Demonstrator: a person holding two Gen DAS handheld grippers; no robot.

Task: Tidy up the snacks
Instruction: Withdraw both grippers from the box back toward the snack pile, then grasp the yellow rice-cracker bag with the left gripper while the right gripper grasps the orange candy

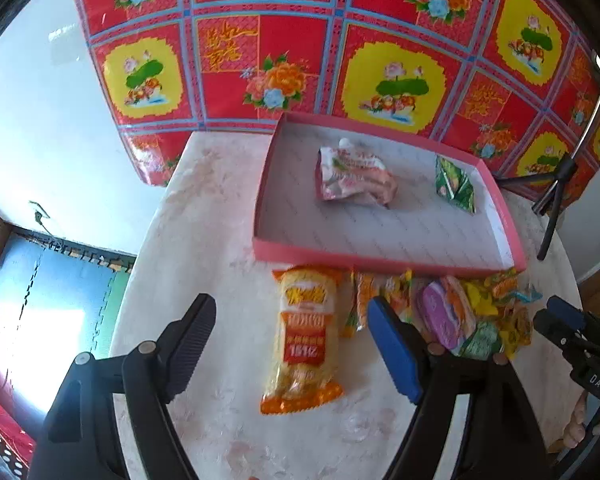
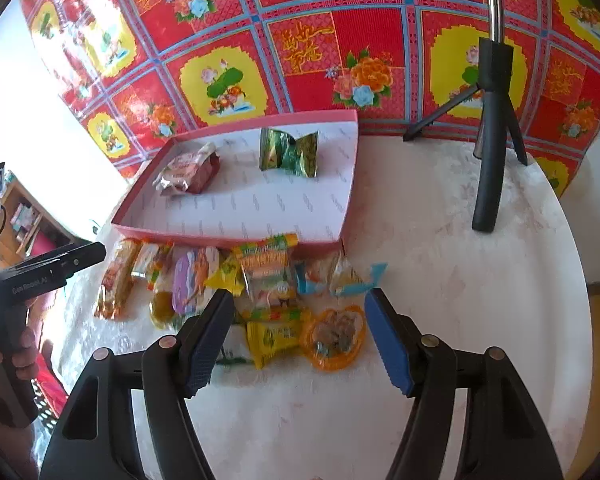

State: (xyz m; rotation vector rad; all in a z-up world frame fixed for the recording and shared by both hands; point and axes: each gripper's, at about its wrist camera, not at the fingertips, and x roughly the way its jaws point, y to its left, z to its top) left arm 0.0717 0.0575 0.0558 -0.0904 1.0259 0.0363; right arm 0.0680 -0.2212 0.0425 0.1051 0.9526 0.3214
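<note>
My left claw point(image 1: 292, 344) hangs spread over the pale table point(image 1: 204, 208), pinching nothing — the long orange-and-yellow packet point(image 1: 304, 340) lies flat below the gap between its fingers. Just right of that packet sits the loose heap of snacks point(image 2: 260, 292), pressed up against the near wall of the pink tray point(image 2: 236, 236). Inside the tray lie a pink-white packet point(image 2: 188, 172) and, apart from it, a green one point(image 2: 290, 152). My right claw point(image 2: 300, 340) is spread too — empty, above the heart-shaped orange packet point(image 2: 334, 336). Farther right stands a black tripod point(image 2: 490, 128).
</note>
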